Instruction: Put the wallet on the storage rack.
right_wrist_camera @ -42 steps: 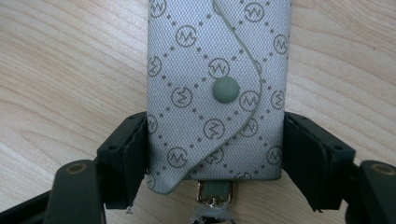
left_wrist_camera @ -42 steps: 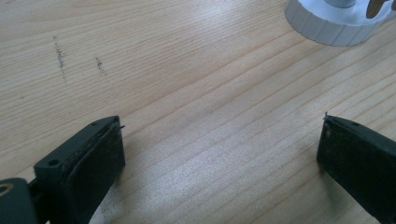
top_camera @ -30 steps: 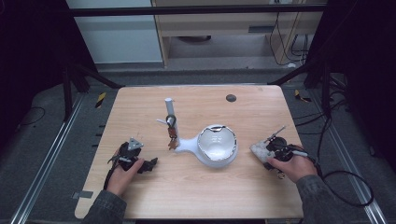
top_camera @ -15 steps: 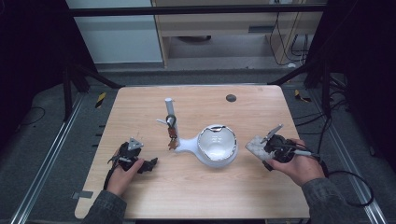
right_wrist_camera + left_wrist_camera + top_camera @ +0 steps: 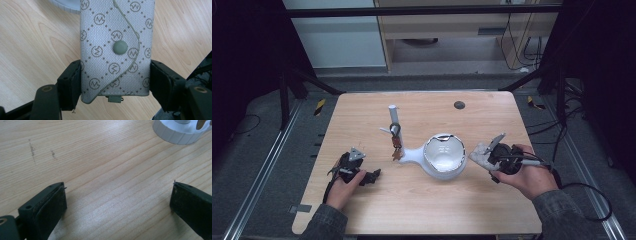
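A grey fabric key pouch (image 5: 115, 50) with a monogram print and a snap button is clamped by its sides in my right gripper (image 5: 115, 75), which is shut on it. From above, the pouch (image 5: 478, 154) hangs over the table just right of a white bowl-shaped dish (image 5: 443, 156). A white post (image 5: 393, 117) stands left of the dish with a bunch of keys (image 5: 396, 142) hanging from it. My left gripper (image 5: 374, 176) rests at the table's front left, open. Bare wood lies between its jaws, and this left gripper (image 5: 118, 195) faces a white ribbed base (image 5: 180, 133).
A small dark round spot (image 5: 459, 105) sits near the far edge of the wooden table (image 5: 362, 120). Black frame bars and cables run around the table, and a cabinet stands behind it. A ribbed white rim (image 5: 65, 6) lies just beyond the pouch.
My right gripper has risen off the table with the pouch and shifted a little left toward the dish. The left hand has stayed put.
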`<state>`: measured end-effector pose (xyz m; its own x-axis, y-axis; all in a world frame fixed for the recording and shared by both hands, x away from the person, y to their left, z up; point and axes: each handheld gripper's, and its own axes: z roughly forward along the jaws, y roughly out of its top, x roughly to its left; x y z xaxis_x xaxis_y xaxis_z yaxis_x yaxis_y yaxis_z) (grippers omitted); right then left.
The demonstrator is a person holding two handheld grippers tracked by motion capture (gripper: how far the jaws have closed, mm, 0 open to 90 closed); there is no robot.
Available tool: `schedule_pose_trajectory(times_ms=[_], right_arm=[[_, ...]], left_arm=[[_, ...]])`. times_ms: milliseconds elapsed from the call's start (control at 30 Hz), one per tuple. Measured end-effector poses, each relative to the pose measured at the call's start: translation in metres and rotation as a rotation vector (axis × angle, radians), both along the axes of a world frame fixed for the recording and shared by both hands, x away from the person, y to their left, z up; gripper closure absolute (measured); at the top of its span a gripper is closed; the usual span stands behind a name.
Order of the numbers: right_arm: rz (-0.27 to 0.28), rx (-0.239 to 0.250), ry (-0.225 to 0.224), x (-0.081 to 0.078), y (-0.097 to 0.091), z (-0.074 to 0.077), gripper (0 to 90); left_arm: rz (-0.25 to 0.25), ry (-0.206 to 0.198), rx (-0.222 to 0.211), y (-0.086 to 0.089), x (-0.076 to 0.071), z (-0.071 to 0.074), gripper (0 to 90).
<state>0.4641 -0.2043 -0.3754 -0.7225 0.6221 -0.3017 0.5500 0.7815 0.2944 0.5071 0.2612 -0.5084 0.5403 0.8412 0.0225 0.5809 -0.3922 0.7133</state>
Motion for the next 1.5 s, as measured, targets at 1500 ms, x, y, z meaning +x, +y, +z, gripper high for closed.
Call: schedule_pose_trajectory(times_ms=[1500], right_arm=[[0.213,-0.102,-0.002,0.006,0.087,0.008,31.4]], left_arm=[[0.002,-0.001,-0.003,0.0,0.0,0.0,0.0]])
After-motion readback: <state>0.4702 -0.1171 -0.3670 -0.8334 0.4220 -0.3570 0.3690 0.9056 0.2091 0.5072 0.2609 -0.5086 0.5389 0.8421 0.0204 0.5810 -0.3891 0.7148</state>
